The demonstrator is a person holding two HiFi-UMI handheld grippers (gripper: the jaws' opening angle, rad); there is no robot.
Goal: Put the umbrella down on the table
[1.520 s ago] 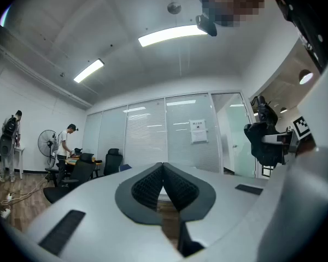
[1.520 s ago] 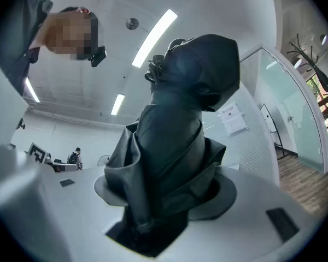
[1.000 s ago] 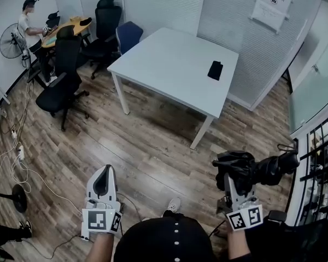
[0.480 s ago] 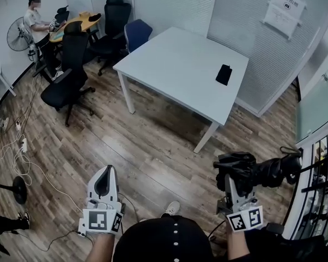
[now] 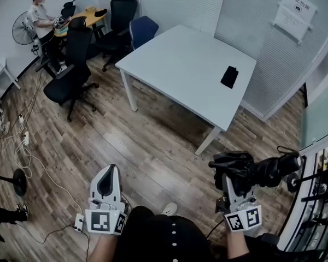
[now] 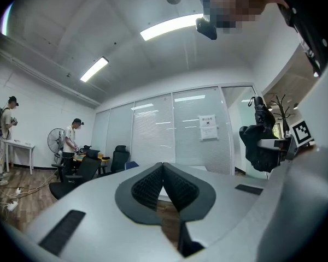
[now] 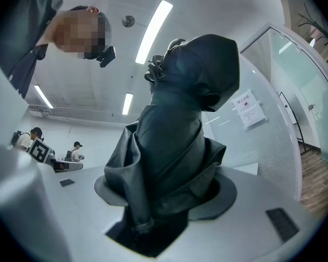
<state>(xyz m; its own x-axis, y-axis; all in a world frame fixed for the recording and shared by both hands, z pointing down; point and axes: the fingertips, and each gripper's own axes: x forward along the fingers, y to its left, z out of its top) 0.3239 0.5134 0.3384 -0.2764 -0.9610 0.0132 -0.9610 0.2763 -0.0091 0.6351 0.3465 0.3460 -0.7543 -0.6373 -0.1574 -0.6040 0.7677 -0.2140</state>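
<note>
Right tongs (image 5: pixel 233 180) clenched on folded black umbrella (image 5: pixel 265 171), which stuck out to their right. Left tongs (image 5: pixel 109 171) pinched together, empty. Step looked like carry: white table (image 5: pixel 180 64) stood well ahead across open wood floor (image 5: pixel 147 152). Next move needed approach, then lowering umbrella inside near edge, clear of black phone (image 5: pixel 229 76). Black railing (image 5: pixel 317 187) crowded right side.

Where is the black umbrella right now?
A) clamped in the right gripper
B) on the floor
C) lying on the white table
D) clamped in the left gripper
A: the right gripper is closed on the folded umbrella, away from the white table; the left gripper is shut, empty.
</note>
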